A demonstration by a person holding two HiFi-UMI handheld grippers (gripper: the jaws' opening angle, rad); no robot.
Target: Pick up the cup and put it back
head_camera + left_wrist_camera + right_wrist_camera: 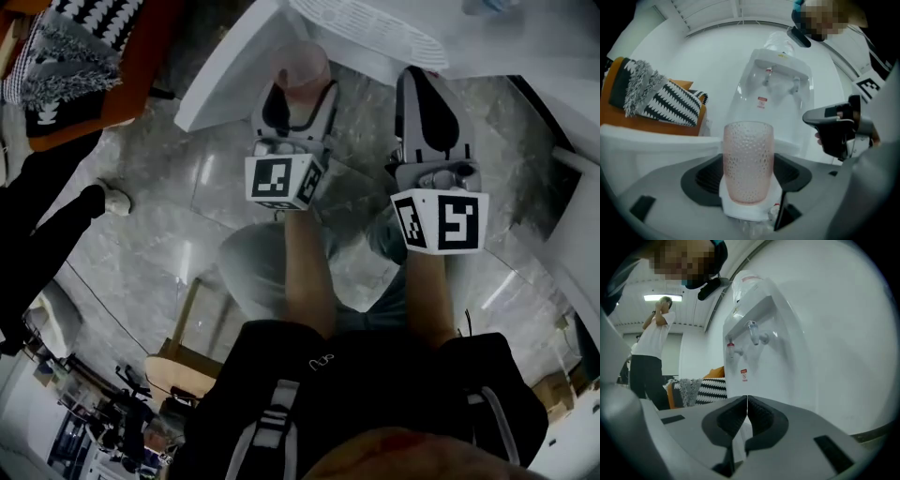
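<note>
A pink dimpled glass cup stands upright between the jaws of my left gripper, which is shut on its lower half. In the head view the cup shows just beyond the left gripper, held off the floor in front of a white ledge. My right gripper is to the right of it, jaws pressed together and holding nothing. The right gripper view shows its black pads touching along a thin seam. From the left gripper view, the right gripper hangs at the right, apart from the cup.
A white water dispenser with two taps stands straight ahead against the white wall. An orange sofa with black-and-white cushions is to the left. A person stands at the far left. Grey marble floor lies below.
</note>
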